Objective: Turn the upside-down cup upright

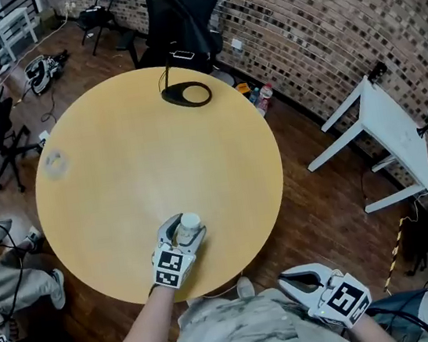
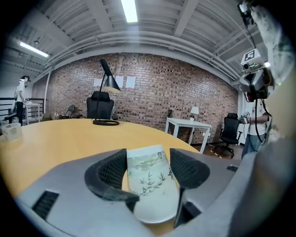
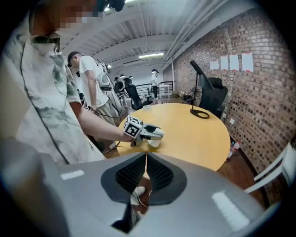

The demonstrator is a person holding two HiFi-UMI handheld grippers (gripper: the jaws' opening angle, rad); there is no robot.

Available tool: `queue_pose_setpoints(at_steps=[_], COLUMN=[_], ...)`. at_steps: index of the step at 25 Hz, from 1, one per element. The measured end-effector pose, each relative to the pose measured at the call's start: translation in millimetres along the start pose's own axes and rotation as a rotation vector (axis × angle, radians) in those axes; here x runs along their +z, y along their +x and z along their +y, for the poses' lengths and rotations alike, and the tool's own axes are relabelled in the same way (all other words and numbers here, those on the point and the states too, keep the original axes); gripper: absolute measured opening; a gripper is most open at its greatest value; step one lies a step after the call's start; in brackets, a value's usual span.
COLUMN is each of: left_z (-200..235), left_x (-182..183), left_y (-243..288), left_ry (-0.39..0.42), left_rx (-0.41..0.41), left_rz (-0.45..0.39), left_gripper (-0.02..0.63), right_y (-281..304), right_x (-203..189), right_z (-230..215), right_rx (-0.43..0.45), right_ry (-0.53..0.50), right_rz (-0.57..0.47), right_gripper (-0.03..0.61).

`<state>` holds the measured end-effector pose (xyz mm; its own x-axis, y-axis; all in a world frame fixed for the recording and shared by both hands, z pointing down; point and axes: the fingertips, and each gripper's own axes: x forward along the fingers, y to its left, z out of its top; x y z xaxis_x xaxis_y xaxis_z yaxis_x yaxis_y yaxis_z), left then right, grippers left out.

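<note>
A white cup (image 2: 150, 185) printed with green bamboo leaves lies tilted between the jaws of my left gripper (image 2: 148, 159). Its flat base points away and its open rim faces the camera. Both pads press on its sides. In the head view the left gripper (image 1: 181, 230) holds the cup (image 1: 190, 222) just above the round yellow table (image 1: 157, 158), near its front edge. My right gripper (image 1: 286, 281) hangs off the table by the person's body at the lower right. It is shut, its pads (image 3: 159, 173) meeting with nothing between them. From there it sees the cup (image 3: 154, 143) and the left gripper (image 3: 150, 134).
A black desk lamp with a ring base (image 1: 186, 94) stands at the table's far edge. A clear plastic cup (image 1: 55, 161) sits at its left side. A black office chair (image 1: 184, 12) is behind the table, and a white side table (image 1: 390, 130) is on the right by the brick wall.
</note>
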<state>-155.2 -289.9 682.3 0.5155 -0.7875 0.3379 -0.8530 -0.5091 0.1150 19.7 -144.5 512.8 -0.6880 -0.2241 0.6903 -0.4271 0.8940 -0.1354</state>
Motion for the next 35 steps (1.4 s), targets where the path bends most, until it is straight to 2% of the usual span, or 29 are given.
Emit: queue_pose_setpoints(at_steps=[6, 10, 14, 18, 24, 28, 31, 33, 35], left_z=[-5, -13, -16, -17, -20, -35, -82, -129, -179], left_x=[-6, -15, -33, -30, -16, 2, 14, 20, 32], left_y=[-18, -28, -35, -40, -74, -130, -178, -206, -234], left_ry=[0.023, 0.056, 0.052, 0.065, 0.065, 0.047, 0.027, 0.013, -0.021], left_rx=[-0.043, -0.070, -0.089, -0.099, -0.032, 0.062, 0.116, 0.153, 0.184], left_rz=[0.005, 0.038, 0.081, 0.083, 0.088, 0.076, 0.070, 0.066, 0.023], left_gripper=[0.290, 0.288, 0.291, 0.304, 0.331, 0.334, 0.331, 0.316, 0.289], right_y=[10, 16, 24, 24, 13, 7, -20, -45, -67], right_x=[11, 20, 20, 16, -3, -4, -16, -39, -66], right_z=[14, 25, 40, 47, 56, 60, 71, 79, 85], right_rx=[-0.008, -0.004, 0.000, -0.006, 0.030, 0.096, 0.149, 0.179, 0.223], right_ry=[-0.009, -0.008, 0.012, 0.032, 0.031, -0.047, -0.101, -0.120, -0.146], right_rz=[0.006, -0.003, -0.007, -0.010, -0.028, -0.098, -0.147, -0.163, -0.176], right_gripper=[0.009, 0.009, 0.012, 0.016, 0.018, 0.021, 0.023, 0.023, 0.023])
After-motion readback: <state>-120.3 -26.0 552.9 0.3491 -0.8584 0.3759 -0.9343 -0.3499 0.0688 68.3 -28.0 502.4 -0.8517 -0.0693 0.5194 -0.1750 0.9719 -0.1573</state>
